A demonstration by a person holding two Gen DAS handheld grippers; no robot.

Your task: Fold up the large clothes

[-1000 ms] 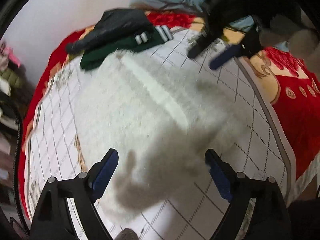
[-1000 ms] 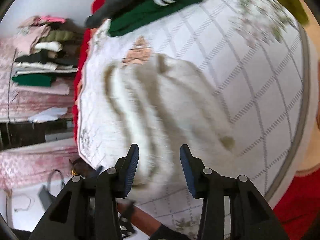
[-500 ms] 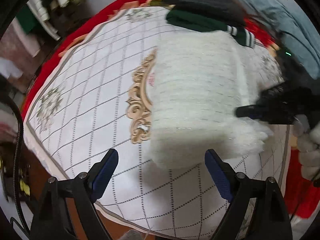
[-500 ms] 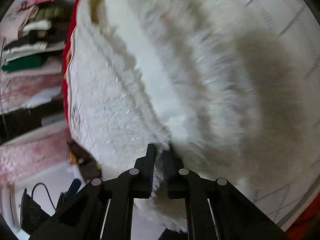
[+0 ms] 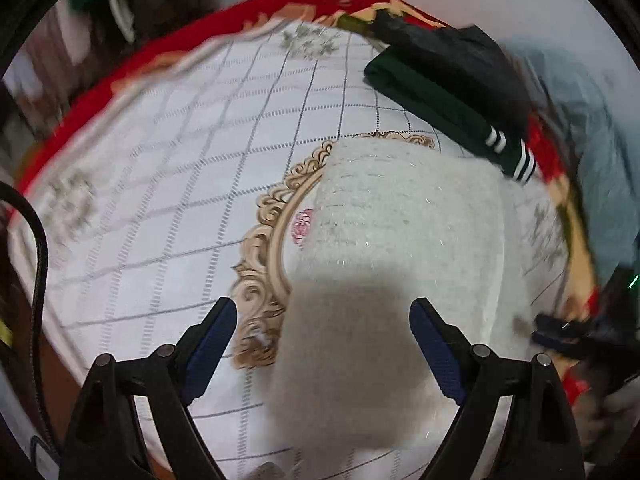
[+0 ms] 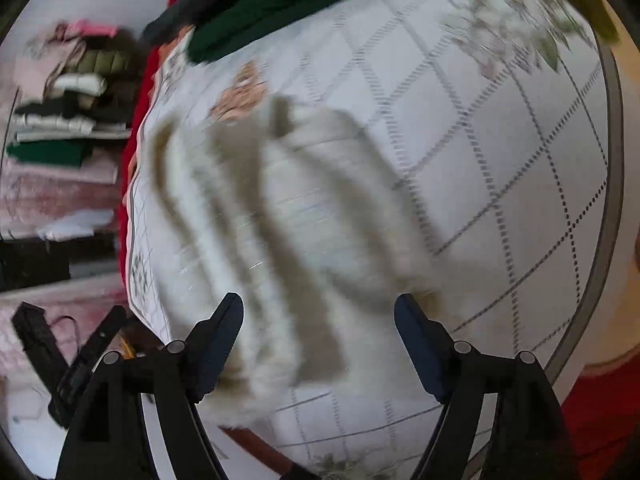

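A folded fluffy white garment [image 5: 400,248] lies on the white checked cloth [image 5: 168,200] that covers the bed. My left gripper [image 5: 324,340] is open and empty, hovering above the near end of the garment. The garment also shows in the right wrist view [image 6: 288,232], blurred, with shadow bands across it. My right gripper [image 6: 320,340] is open and empty just above the garment's near edge. In the left wrist view the right gripper [image 5: 576,332] shows at the far right beside the garment.
A folded dark green garment with white stripes [image 5: 448,108] and a black one [image 5: 452,60] lie at the far edge of the cloth. A red blanket [image 5: 120,76] borders the cloth. A blue-grey heap [image 5: 600,160] lies at right. Stacked clothes [image 6: 68,96] stand on shelves beyond the bed.
My right gripper has let go of the white garment, opened wide and pulled back. My left gripper has moved closer over the garment's near end and stays open.
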